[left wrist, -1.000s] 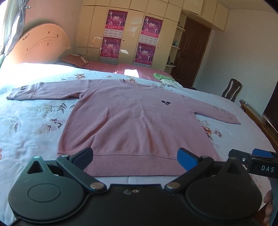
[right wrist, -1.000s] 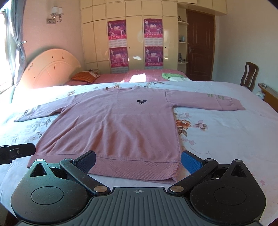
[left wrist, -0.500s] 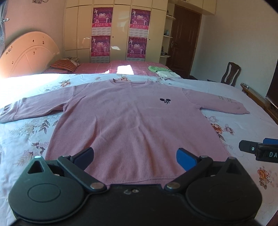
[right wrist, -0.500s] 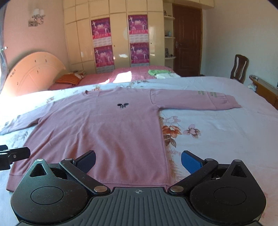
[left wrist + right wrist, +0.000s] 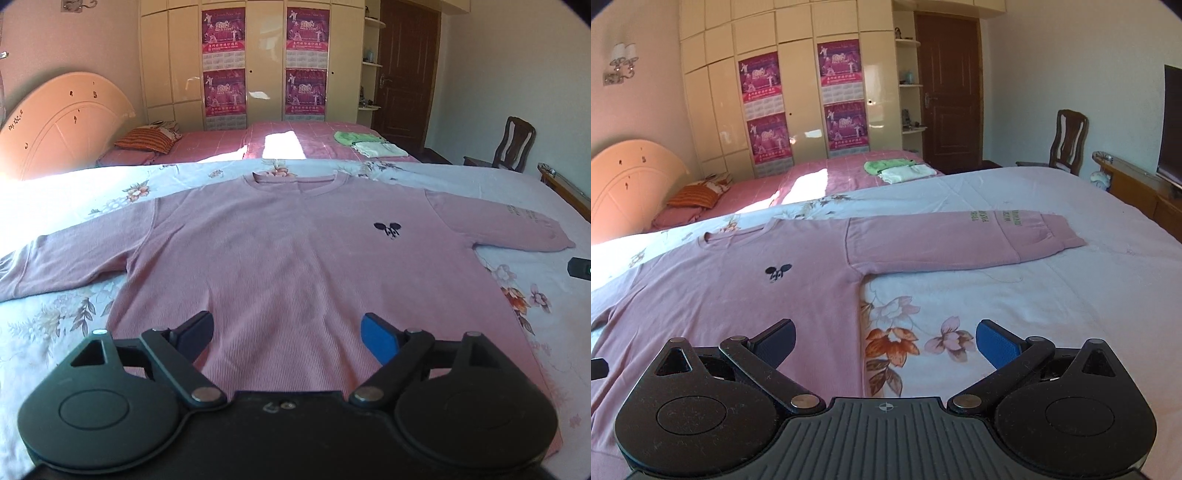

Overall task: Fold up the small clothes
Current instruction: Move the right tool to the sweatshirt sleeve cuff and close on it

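The left claw [image 5: 286,334] stands with its jaws apart and closing; sweater fabric lies below the gap, but the pads do not press on it. The right claw [image 5: 884,341] stands wide apart and empty, straddling the sweater's side seam, one finger over the fabric and the other over the flowered bedspread [image 5: 1052,295].

The pink sweater [image 5: 295,258] lies face up and flat on the bed, collar at the far side, both sleeves spread outward. It is a ribbed knit: judged soft, light and limp, with no stiffness to hold a fold unaided. It should bunch and drag if pushed, so pinch it rather than slide it. Suitable hold points are the thicker edges: the sleeve cuff [image 5: 1056,236], the shoulder seam, or the hem.

Both claws point forward and downward at a moderate slant, low over the lower half of the sweater, side by side.
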Available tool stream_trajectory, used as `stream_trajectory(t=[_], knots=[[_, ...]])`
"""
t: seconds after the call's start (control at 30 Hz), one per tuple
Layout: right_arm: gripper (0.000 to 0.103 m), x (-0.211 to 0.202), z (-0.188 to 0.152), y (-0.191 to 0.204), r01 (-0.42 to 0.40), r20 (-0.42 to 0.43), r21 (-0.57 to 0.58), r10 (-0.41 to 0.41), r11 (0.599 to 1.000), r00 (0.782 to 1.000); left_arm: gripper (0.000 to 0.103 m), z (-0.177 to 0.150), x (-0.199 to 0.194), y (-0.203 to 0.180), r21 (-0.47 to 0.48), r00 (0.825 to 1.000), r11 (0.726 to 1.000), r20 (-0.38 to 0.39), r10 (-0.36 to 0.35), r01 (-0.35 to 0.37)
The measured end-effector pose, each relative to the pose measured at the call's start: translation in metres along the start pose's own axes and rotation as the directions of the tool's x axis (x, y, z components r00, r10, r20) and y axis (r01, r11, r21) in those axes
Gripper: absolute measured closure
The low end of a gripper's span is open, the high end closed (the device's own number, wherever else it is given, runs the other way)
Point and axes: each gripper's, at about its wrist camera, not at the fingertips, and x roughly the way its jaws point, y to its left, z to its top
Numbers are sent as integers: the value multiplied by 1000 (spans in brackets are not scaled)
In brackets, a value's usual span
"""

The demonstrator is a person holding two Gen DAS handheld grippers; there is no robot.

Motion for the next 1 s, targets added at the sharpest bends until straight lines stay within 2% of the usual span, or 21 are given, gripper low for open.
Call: stream_trajectory(t=[0.13,0.2,0.27,0.37,0.5,0.53,0.57,0.6,0.67,0.77,0.9,0.97,1.0], knots=[[0,31,19,-30,9,24,59,-10,998,1000,10,14,18,9,-69,997,997,75,28,-23],[1,48,29,-47,17,38,99,-21,995,999,9,21,31,10,-81,989,993,111,96,-88],[1,65,39,-66,26,54,140,-34,990,998,9,26,47,11,-91,984,988,117,133,-123],[1,88,50,-93,53,74,189,-68,981,995,8,31,72,15,-124,985,984,92,143,-131],[1,114,60,-131,101,81,245,-124,964,989,9,33,106,12,-109,997,991,14,80,-78],[8,119,62,-139,113,78,256,-137,960,987,10,32,112,10,-108,998,992,7,69,-68],[23,125,63,-148,128,70,270,-152,954,986,11,32,118,8,-104,998,993,1,60,-60],[26,131,64,-159,144,58,290,-168,946,984,11,33,124,7,-95,998,994,-1,61,-61],[26,139,65,-177,160,46,333,-186,929,981,13,36,134,5,-83,997,994,-3,72,-72],[26,148,65,-204,184,41,398,-218,899,975,13,41,143,9,-114,997,991,8,71,-70],[28,159,59,-244,186,19,524,-229,831,973,14,44,152,12,-124,998,990,-6,61,-62],[51,165,56,-265,167,-3,598,-206,784,978,15,44,154,13,-123,999,991,-12,48,-49],[54,166,52,-276,141,-3,645,-183,751,983,15,43,155,14,-122,999,991,-16,44,-46]])
